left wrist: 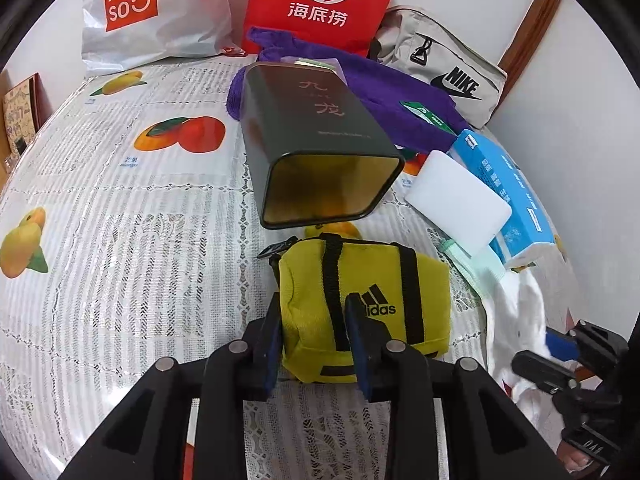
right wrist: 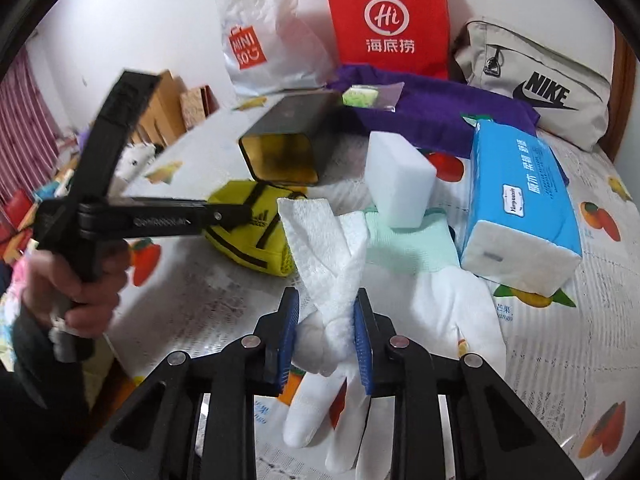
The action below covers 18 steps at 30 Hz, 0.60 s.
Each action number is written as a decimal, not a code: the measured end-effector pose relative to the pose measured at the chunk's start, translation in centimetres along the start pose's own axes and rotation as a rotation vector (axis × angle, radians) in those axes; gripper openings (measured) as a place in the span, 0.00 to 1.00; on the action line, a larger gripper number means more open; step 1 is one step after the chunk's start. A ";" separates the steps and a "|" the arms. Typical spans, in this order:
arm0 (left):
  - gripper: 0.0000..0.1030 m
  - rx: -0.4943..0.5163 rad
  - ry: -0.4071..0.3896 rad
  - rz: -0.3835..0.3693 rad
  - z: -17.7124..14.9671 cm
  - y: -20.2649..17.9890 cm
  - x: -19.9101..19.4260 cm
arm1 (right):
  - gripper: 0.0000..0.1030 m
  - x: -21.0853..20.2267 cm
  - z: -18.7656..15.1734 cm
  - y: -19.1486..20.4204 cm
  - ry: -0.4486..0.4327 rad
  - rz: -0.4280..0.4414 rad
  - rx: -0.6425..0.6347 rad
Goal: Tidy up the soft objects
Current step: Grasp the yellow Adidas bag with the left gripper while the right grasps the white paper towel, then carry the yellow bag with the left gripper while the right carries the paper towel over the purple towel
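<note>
- Two grippers in my views, both over the fruit-print tabletop (left wrist: pixel 120 208).
- Left gripper (left wrist: pixel 312 344): its fingers pinch the near end of the yellow pouch (left wrist: pixel 372 300), which lies just in front of a dark tin (left wrist: pixel 320 140) on its side.
- Right gripper (right wrist: pixel 326 336): its fingers clamp a white paper towel (right wrist: pixel 324 240) bunched over white gloves (right wrist: pixel 460 304), left of the blue tissue pack (right wrist: pixel 520 200).

Black grippers (left wrist: pixel 310 344), blue pads (right wrist: pixel 289 336), silver rivets
</note>
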<state>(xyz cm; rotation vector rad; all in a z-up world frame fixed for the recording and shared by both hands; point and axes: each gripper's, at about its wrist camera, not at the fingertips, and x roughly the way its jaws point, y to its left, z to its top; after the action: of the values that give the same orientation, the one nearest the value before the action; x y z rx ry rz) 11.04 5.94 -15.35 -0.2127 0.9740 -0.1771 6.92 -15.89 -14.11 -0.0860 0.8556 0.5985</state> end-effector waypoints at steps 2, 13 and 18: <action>0.30 0.000 0.002 0.000 0.0 -0.1 0.0 | 0.26 -0.6 0.0 -0.4 -0.011 -0.013 0.011; 0.22 0.036 -0.013 0.007 0.2 -1.8 0.6 | 0.26 -3.4 -2.1 -7.0 0.015 -0.197 0.159; 0.19 0.037 -0.031 0.041 0.4 -1.9 -0.6 | 0.26 -3.2 -3.3 -8.7 0.042 -0.217 0.194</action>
<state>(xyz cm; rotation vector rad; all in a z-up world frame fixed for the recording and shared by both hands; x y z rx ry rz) 10.93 4.24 -14.20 -0.1606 0.9430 -0.1543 7.69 -25.65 -15.39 -0.0142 0.9270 0.3099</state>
